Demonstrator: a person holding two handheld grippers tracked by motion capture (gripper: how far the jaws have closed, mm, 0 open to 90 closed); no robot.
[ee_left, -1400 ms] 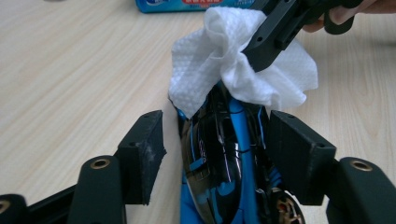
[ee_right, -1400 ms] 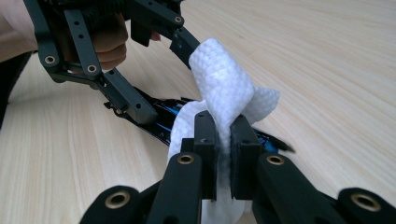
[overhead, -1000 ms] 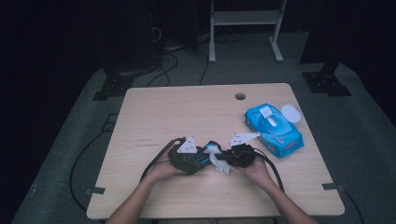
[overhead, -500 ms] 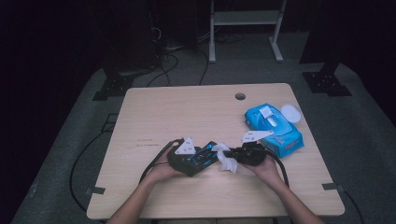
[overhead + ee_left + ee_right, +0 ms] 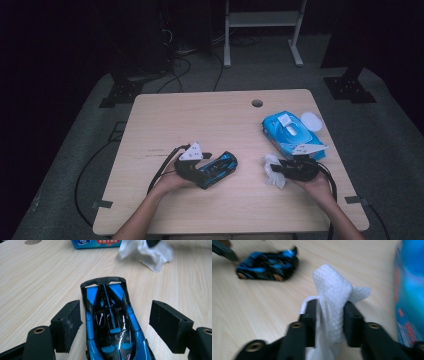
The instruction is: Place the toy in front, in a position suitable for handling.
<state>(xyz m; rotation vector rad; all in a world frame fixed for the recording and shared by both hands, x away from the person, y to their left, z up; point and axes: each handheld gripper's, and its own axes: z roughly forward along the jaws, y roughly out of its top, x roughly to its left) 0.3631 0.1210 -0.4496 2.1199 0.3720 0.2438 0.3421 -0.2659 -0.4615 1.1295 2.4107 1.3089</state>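
A blue and black toy car (image 5: 226,164) rests on the wooden table (image 5: 200,120), nose pointing away from the left hand. My left gripper (image 5: 212,171) is open, one jaw on each side of the car (image 5: 110,325) with a gap on both sides. To the right, my right gripper (image 5: 281,171) is shut on a crumpled white wipe (image 5: 272,179). In the right gripper view the wipe (image 5: 333,282) bulges up between the jaws, and the car (image 5: 268,263) lies apart at the upper left.
A blue pack of wet wipes (image 5: 290,132) lies at the table's right, just beyond the right hand, with a round white lid (image 5: 312,120) beside it. A cable hole (image 5: 257,103) sits near the far edge. Cables trail off the left side.
My right gripper has drawn the wipe away from the car, moving right toward the wipes pack. The left gripper and the car have stayed nearly in place.
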